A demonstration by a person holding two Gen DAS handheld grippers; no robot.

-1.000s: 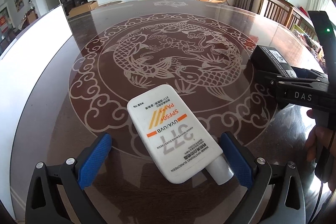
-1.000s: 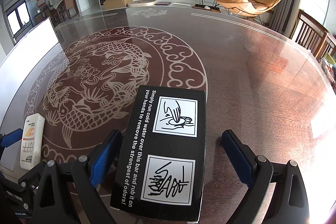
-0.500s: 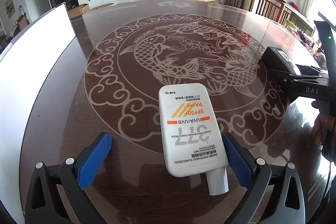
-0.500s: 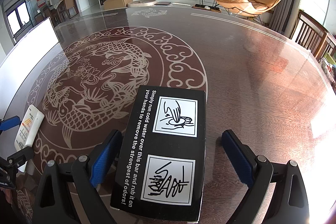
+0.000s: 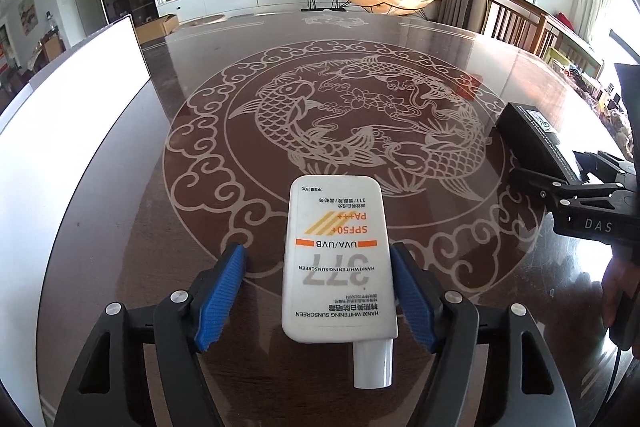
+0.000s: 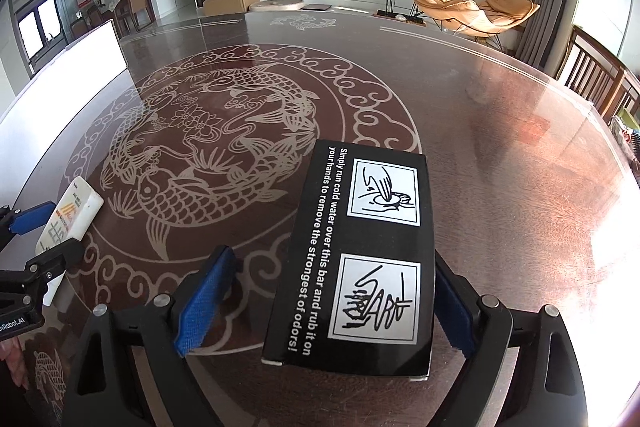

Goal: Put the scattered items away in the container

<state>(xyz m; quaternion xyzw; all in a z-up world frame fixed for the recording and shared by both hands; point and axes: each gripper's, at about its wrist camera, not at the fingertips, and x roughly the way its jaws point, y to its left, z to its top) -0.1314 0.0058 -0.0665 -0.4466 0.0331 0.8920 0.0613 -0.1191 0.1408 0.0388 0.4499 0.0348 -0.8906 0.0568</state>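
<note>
A white sunscreen tube (image 5: 338,263) lies flat on the table, cap toward me, between the fingers of my left gripper (image 5: 320,297). The right pad touches its side; the left pad stands a gap away. The jaws are partly closed but open. It also shows in the right wrist view (image 6: 68,219). A black box (image 6: 360,263) with white print lies between the fingers of my right gripper (image 6: 332,303). Its right edge is against the right pad; the left pad is apart. The box also shows in the left wrist view (image 5: 538,143).
The dark round table (image 5: 360,75) has a pale fish pattern. A white container wall (image 5: 68,95) stands along the table's left side, also in the right wrist view (image 6: 60,83). Wooden chairs (image 6: 592,75) stand at the right.
Both grippers' jaws have narrowed around their items. The left gripper has swung so the tube now lies straight between its fingers. The black box has stayed put.
</note>
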